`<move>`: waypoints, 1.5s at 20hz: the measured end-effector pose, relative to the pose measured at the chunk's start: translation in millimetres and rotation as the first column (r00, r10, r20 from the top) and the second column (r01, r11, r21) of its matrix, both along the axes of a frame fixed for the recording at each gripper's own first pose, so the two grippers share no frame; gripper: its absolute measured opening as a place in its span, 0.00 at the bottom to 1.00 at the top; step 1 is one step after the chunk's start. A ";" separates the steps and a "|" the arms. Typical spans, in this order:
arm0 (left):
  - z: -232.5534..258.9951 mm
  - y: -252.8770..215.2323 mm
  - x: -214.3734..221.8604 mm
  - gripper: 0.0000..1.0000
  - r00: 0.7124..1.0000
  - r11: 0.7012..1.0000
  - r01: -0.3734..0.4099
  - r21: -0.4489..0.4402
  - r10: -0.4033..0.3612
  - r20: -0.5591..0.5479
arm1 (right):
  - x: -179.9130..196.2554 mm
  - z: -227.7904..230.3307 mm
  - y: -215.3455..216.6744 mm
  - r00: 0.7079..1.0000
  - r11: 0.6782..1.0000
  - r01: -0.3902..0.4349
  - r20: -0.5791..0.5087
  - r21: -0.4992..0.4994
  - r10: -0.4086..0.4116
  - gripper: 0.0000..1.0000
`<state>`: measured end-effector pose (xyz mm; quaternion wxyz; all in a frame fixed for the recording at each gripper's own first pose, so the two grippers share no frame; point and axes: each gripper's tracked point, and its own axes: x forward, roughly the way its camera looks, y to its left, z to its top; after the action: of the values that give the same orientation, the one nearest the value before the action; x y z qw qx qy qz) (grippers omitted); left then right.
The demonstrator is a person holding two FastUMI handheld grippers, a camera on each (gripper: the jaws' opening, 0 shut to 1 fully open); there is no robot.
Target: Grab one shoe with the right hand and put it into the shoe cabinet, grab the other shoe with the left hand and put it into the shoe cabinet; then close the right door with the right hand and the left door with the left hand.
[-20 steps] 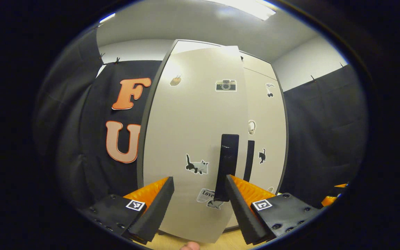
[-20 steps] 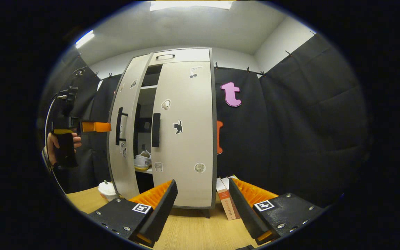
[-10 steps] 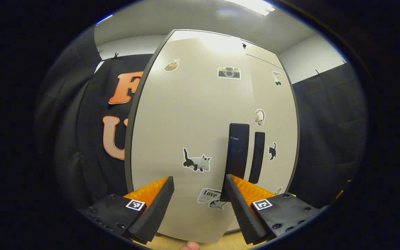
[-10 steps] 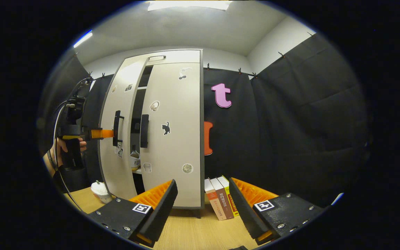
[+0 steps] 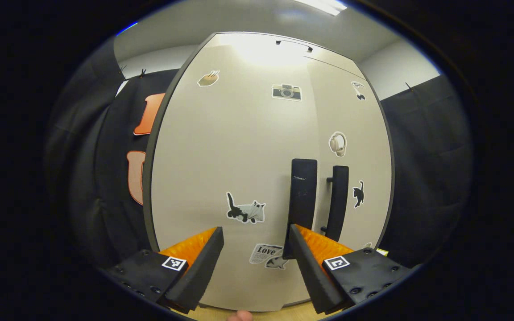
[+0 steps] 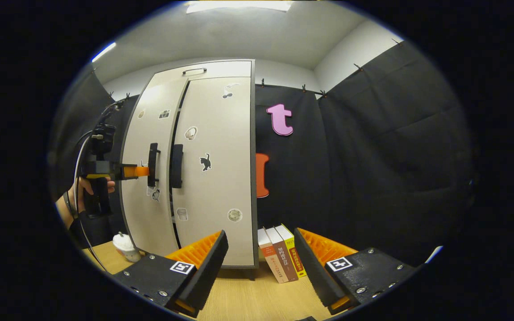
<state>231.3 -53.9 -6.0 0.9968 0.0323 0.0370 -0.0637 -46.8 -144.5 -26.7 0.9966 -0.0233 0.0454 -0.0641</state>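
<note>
Cabinet doors (image 5: 239, 147): you see smooth matt beige panel
Door handles (image 5: 304, 196): matt black
Tabletop (image 6: 248, 298): light wood grain
Finger pads (image 5: 324, 245): ribbed orange

Light source: ceiling panels (image 6: 239, 5) are shining down from overhead, evenly and brightly
Glare: a hot patch is washing out the top of the shoe cabinet (image 5: 261, 47) in the left gripper view
Distortion: fisheye is bowing the cabinet's edges outward
Focus: stickers and books (image 6: 281, 256) are staying sharp
Shadows: soft ones are falling beneath the cabinet
</note>
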 end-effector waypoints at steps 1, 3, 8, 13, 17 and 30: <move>-1.2 -0.6 3.3 0.96 1.000 1.000 -0.004 0.005 0.004 0.000 | 2.0 0.3 -0.1 1.000 1.000 -0.001 0.003 -0.001 0.001 0.92; -2.8 -2.6 9.6 0.96 1.000 1.000 -0.011 0.012 0.011 0.003 | 5.1 0.9 -1.4 1.000 1.000 -0.001 0.006 -0.002 0.001 0.92; -6.9 -4.1 16.3 0.96 1.000 1.000 -0.017 -0.010 0.016 -0.003 | 8.4 1.1 -4.7 1.000 1.000 0.001 0.011 0.002 -0.001 0.92; -1.7 6.7 10.1 0.97 0.998 0.998 -0.065 -0.004 0.065 0.014 | 12.9 1.3 -3.9 1.000 1.000 -0.008 0.012 0.004 0.008 0.92; 20.6 8.6 -22.6 0.96 0.997 0.999 -0.050 -0.018 0.051 0.050 | 15.3 -0.4 2.4 1.000 1.000 -0.027 0.011 0.006 0.027 0.92; 34.1 34.7 -150.6 0.96 0.993 0.997 -0.078 -0.009 0.079 0.083 | 14.7 -2.8 42.8 0.992 0.992 -0.125 0.015 0.033 0.125 0.92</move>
<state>80.7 -19.2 28.1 0.9993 0.0307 -0.0033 -0.0232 -32.1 -101.7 -29.5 0.9992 -0.0088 0.0385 -0.0008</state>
